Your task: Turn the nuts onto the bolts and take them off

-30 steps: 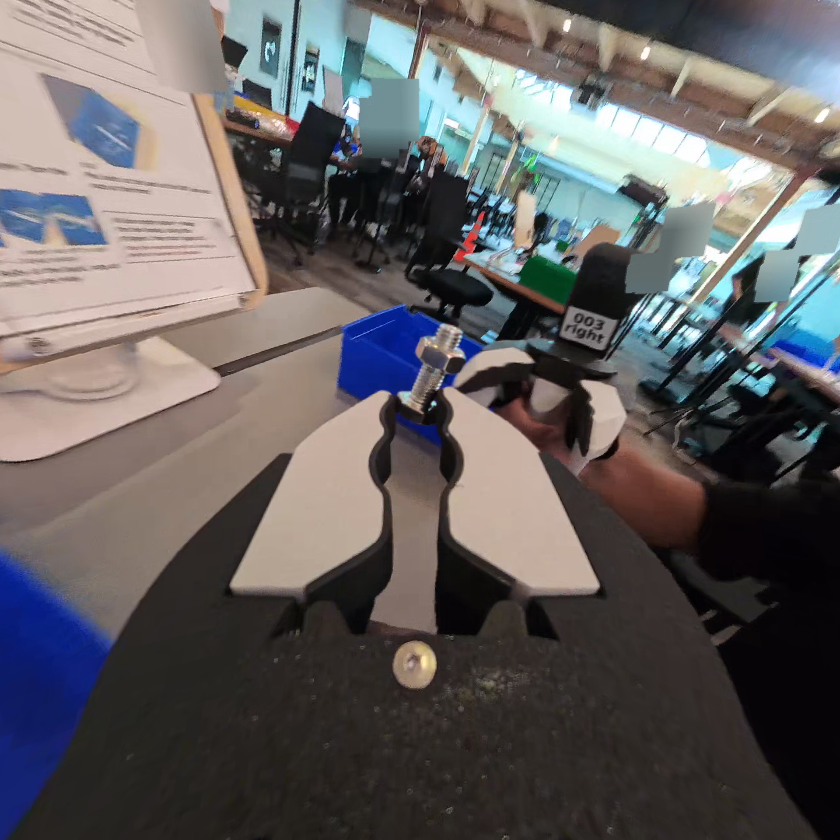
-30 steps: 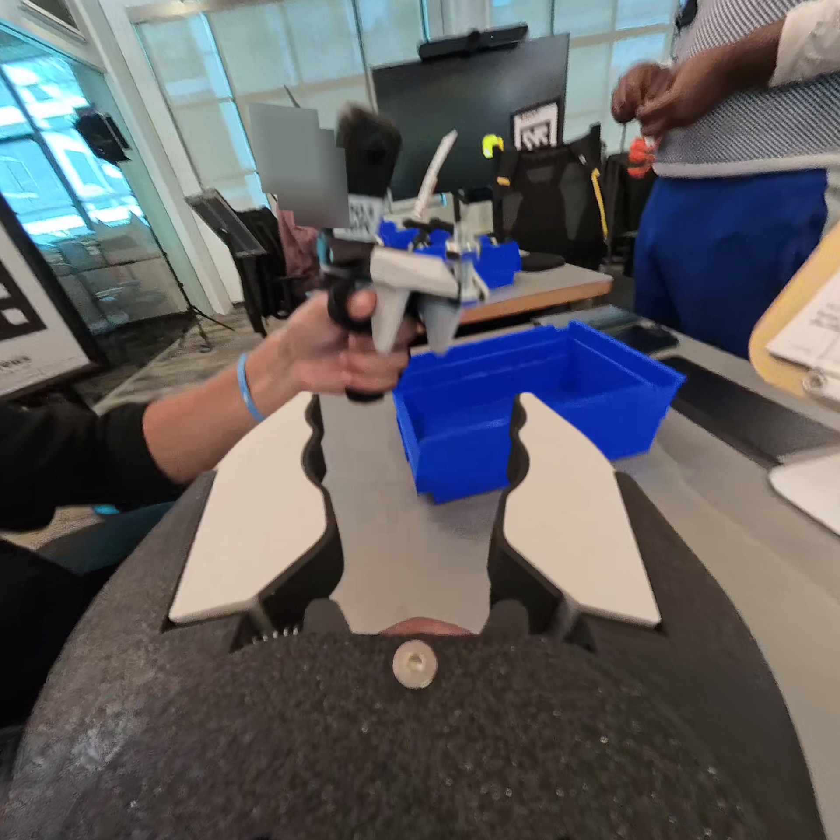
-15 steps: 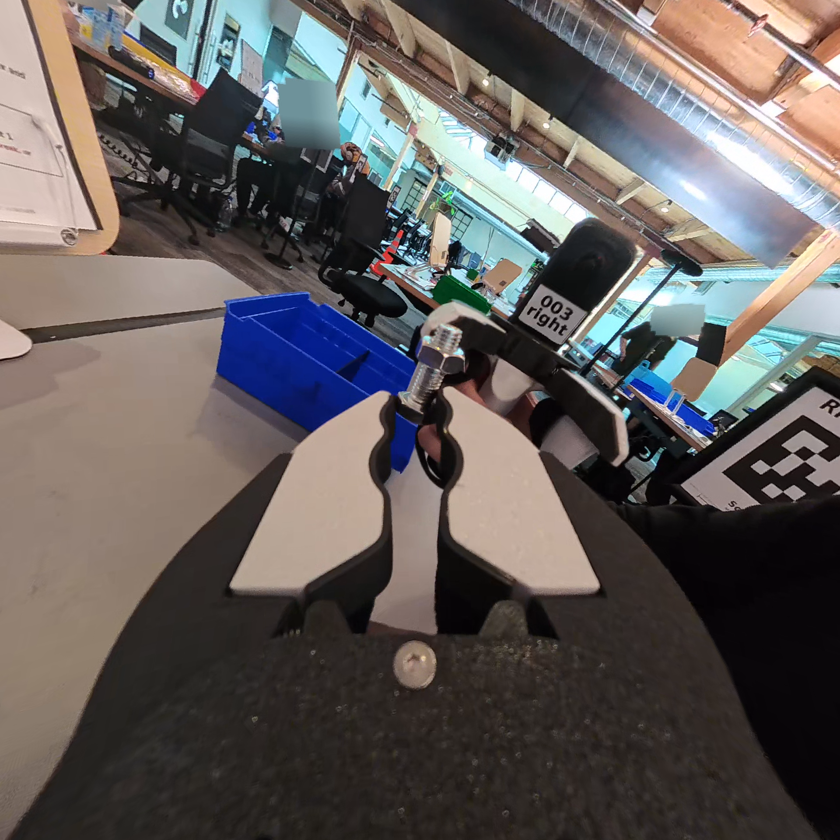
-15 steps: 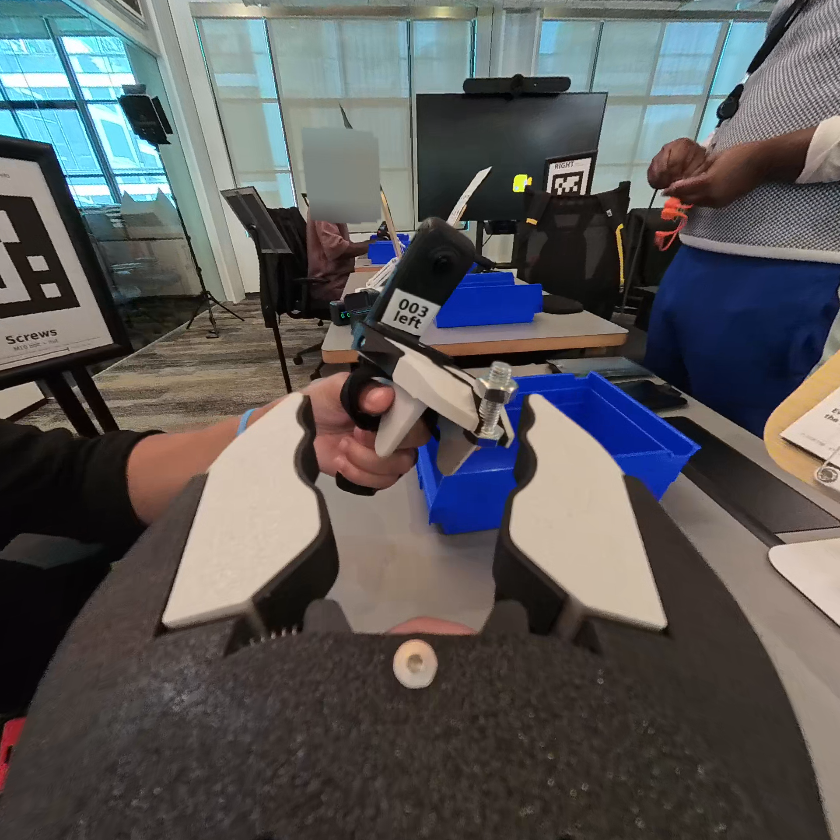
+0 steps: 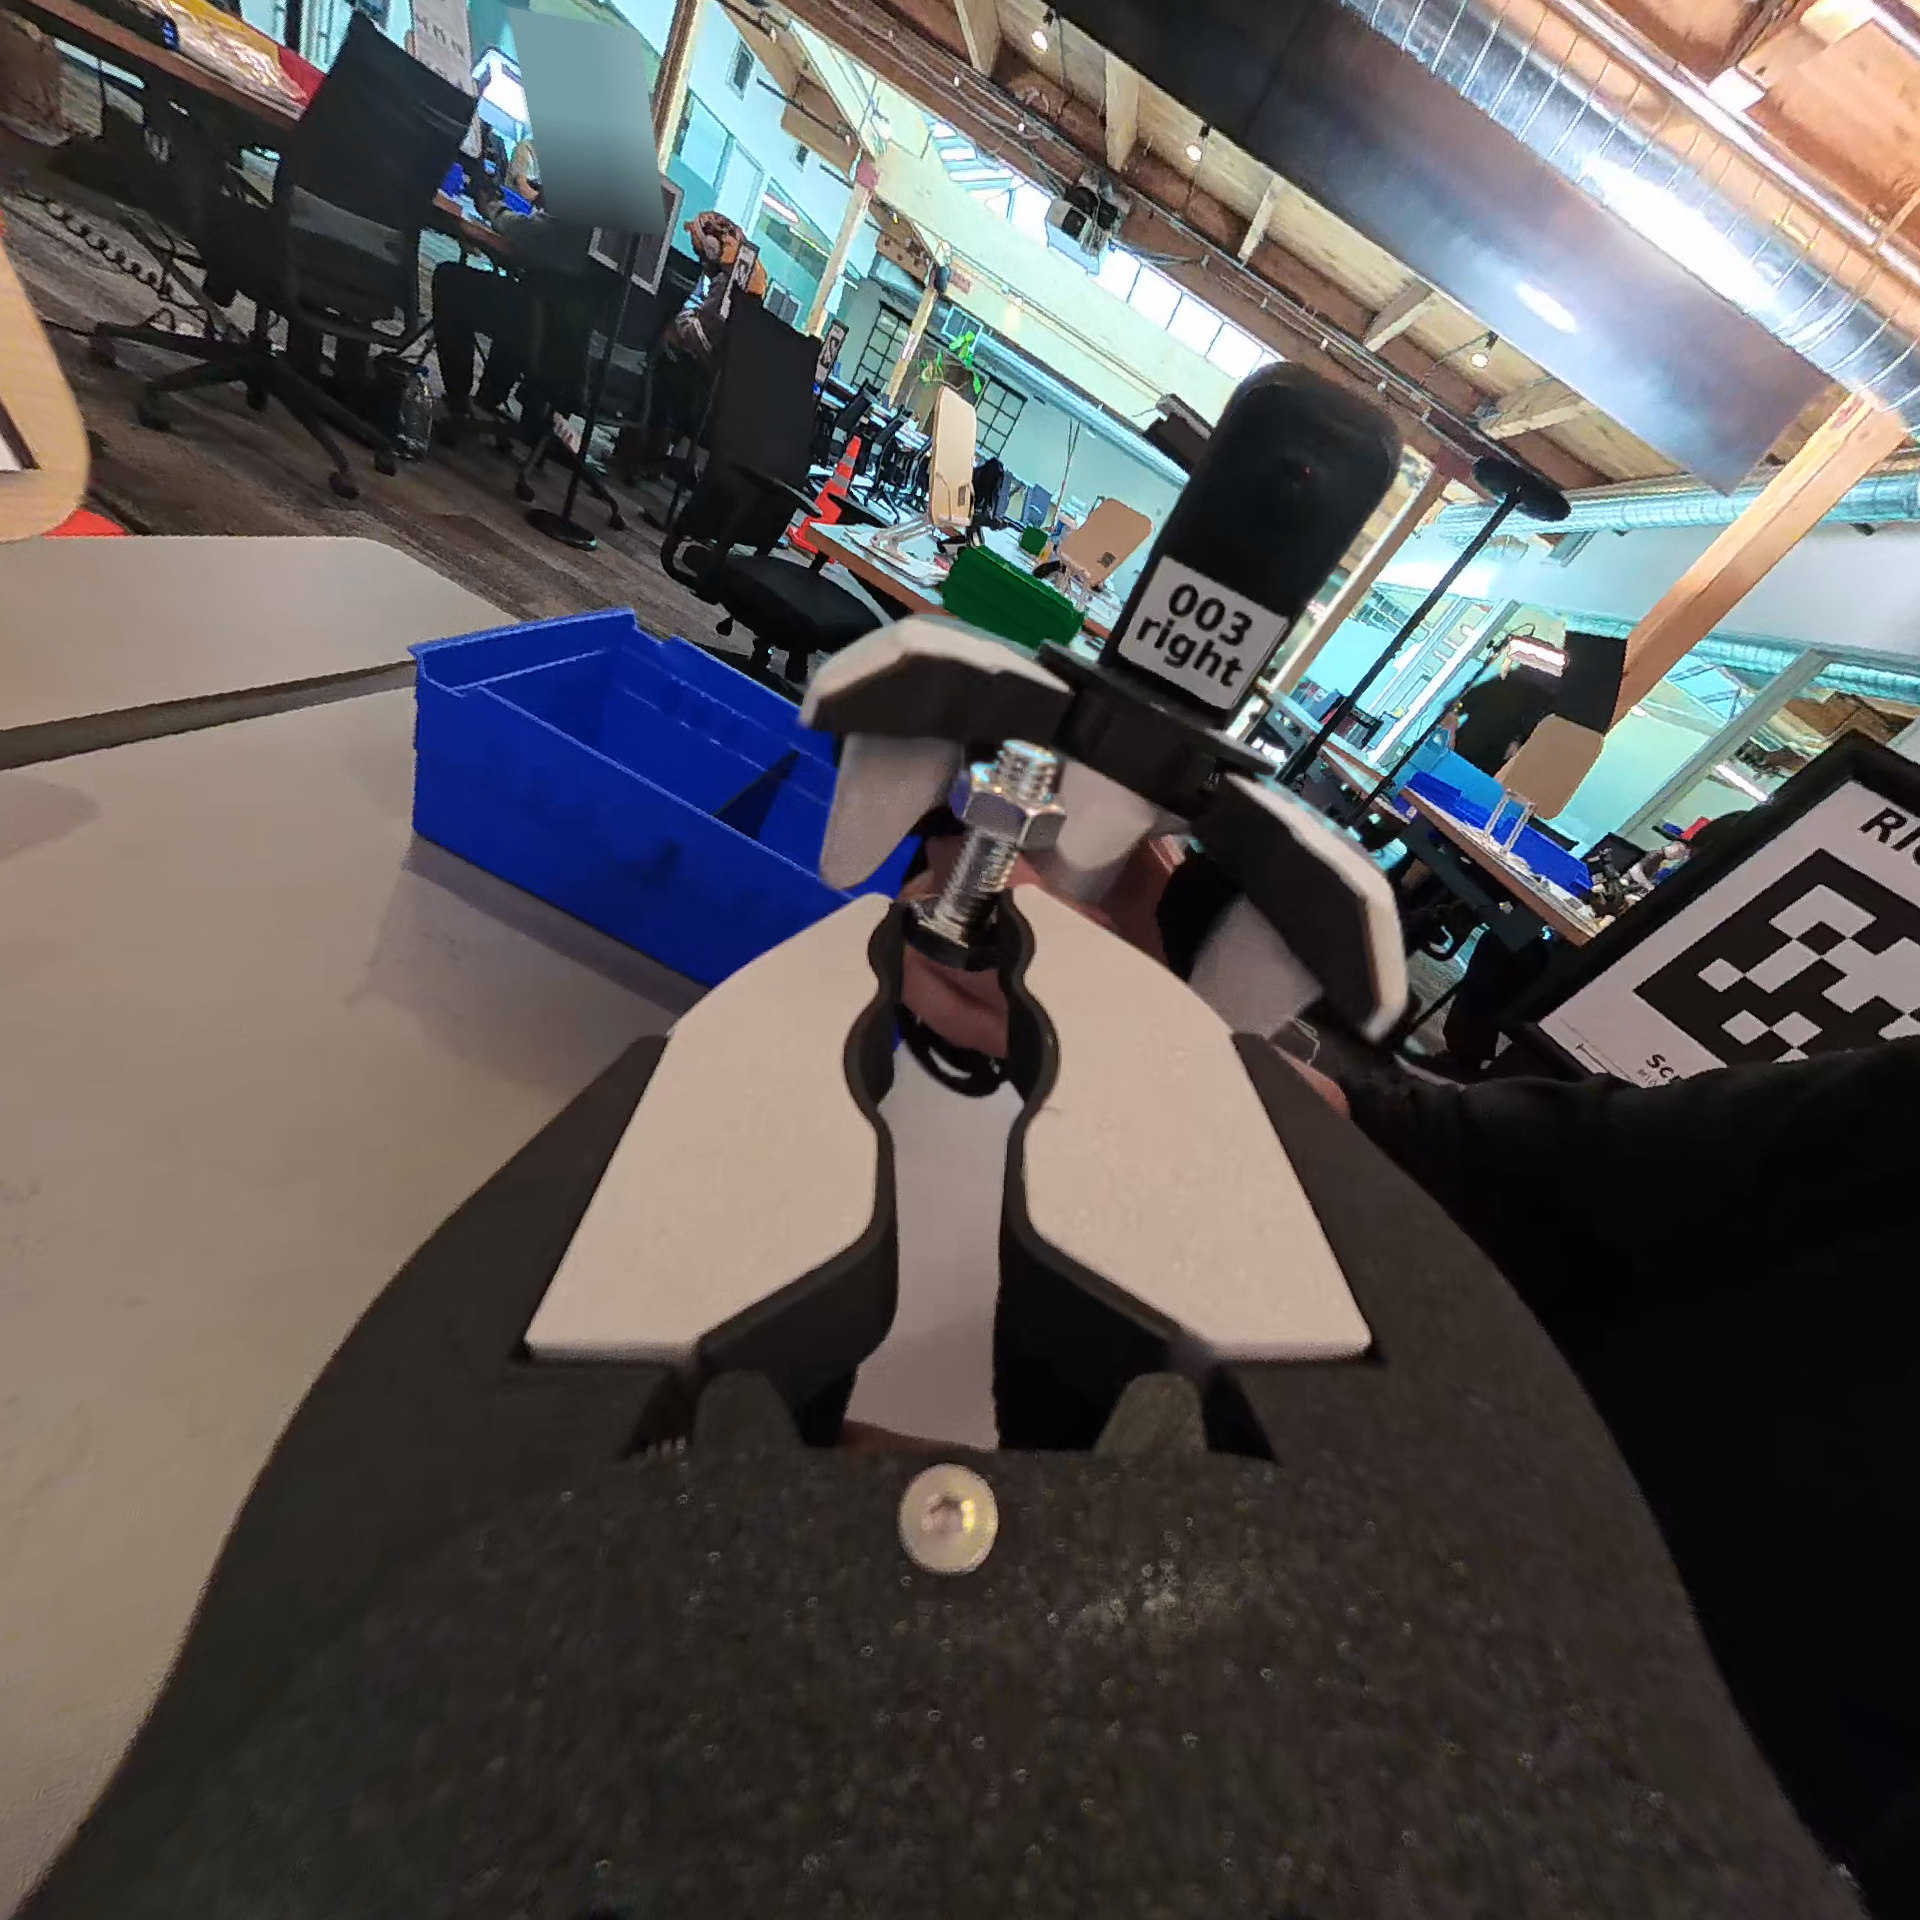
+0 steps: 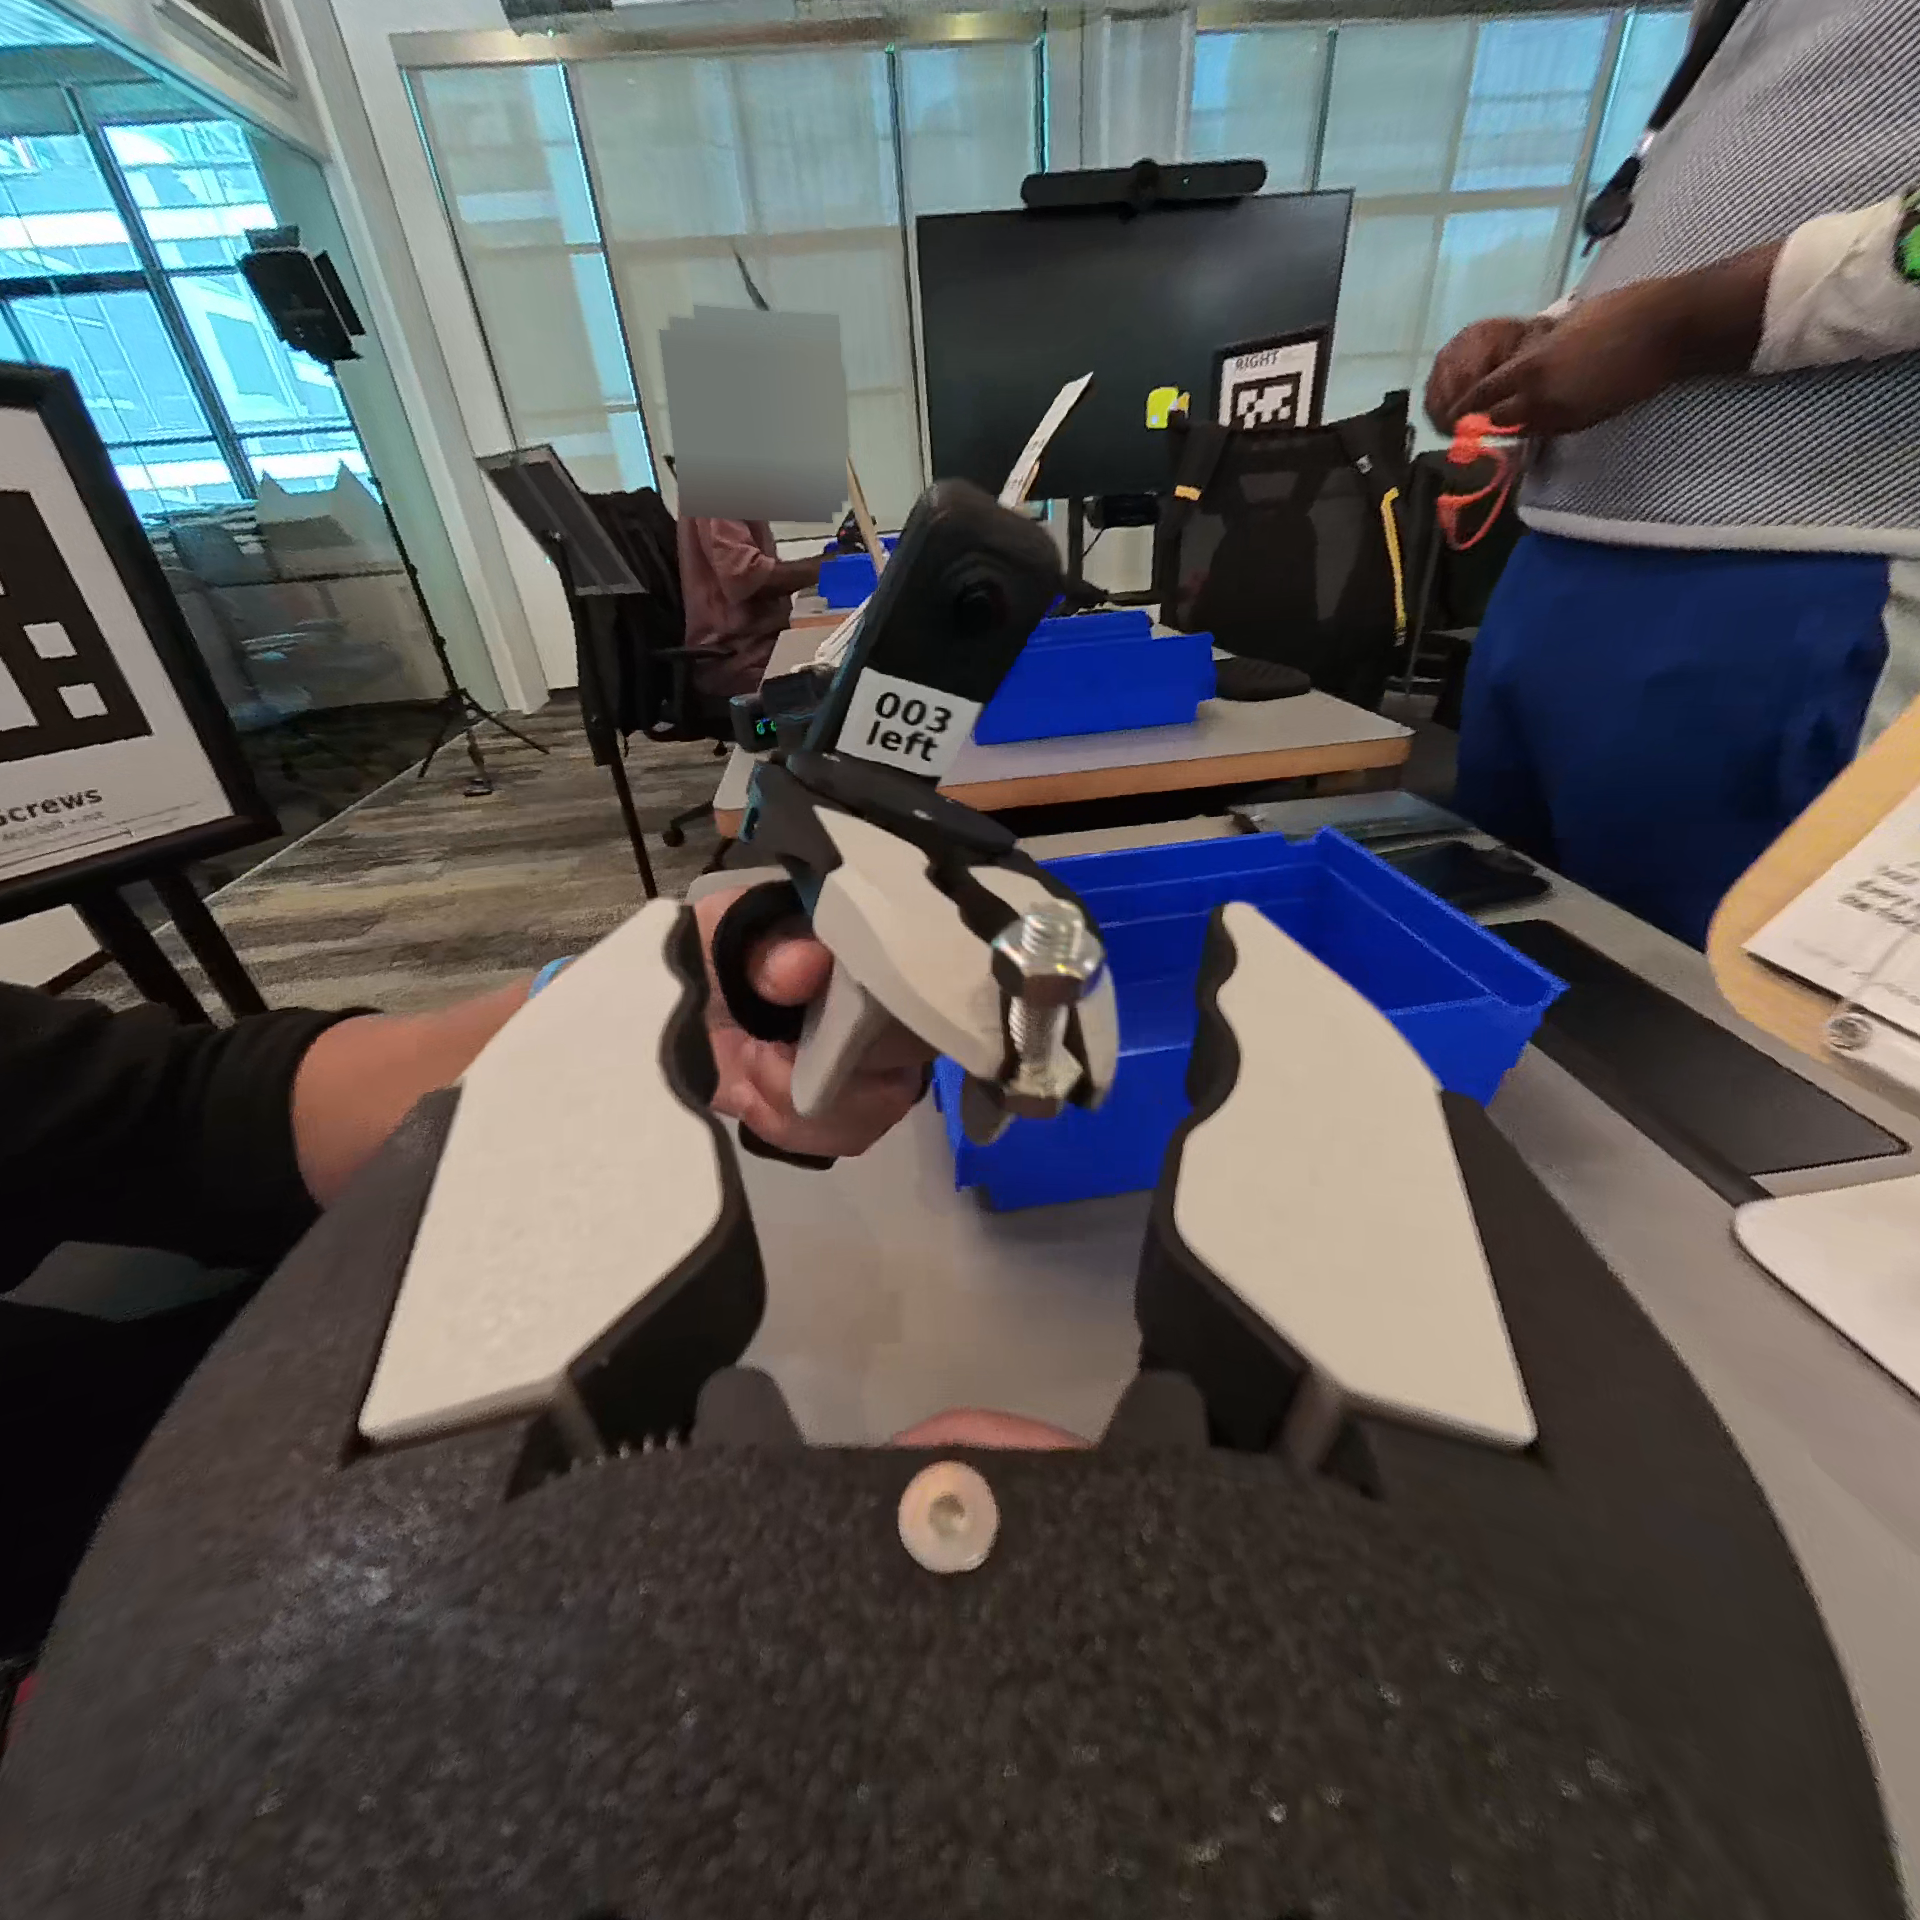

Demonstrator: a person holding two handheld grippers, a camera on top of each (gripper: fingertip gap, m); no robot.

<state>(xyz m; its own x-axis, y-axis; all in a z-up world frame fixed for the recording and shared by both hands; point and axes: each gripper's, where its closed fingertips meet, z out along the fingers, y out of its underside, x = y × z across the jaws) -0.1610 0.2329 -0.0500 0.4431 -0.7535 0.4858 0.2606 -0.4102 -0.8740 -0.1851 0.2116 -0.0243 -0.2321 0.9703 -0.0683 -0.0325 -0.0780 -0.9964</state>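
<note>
My left gripper point(image 5: 951, 935) is shut on the head of a silver bolt point(image 5: 979, 868) and holds it upright above the grey table point(image 5: 208, 1039). A hex nut point(image 5: 1006, 816) sits near the top of the bolt's thread. My right gripper point(image 6: 956, 935) is open and empty. In the right wrist view the left gripper point(image 6: 1039, 1086), the bolt point(image 6: 1032, 1023) and the nut point(image 6: 1044, 961) lie between my spread fingers point(image 6: 1340, 1143), nearer the right-hand one. In the left wrist view the right gripper point(image 5: 1049, 914) faces me just behind the nut.
A blue bin point(image 5: 582, 769) point(image 6: 1351, 956) stands on the table behind the grippers. A framed black-and-white code sign point(image 6: 62, 665) stands on an easel at the left. A person in blue trousers point(image 6: 1662, 675) stands at the far right, next to a clipboard stand point(image 6: 1829, 914). Only a small space, under 4 cm, lies between the two pairs of fingers.
The two grippers have come closer together. The bolt and nut now lie between the right gripper's open fingers. The left gripper has kept its hold on the bolt.
</note>
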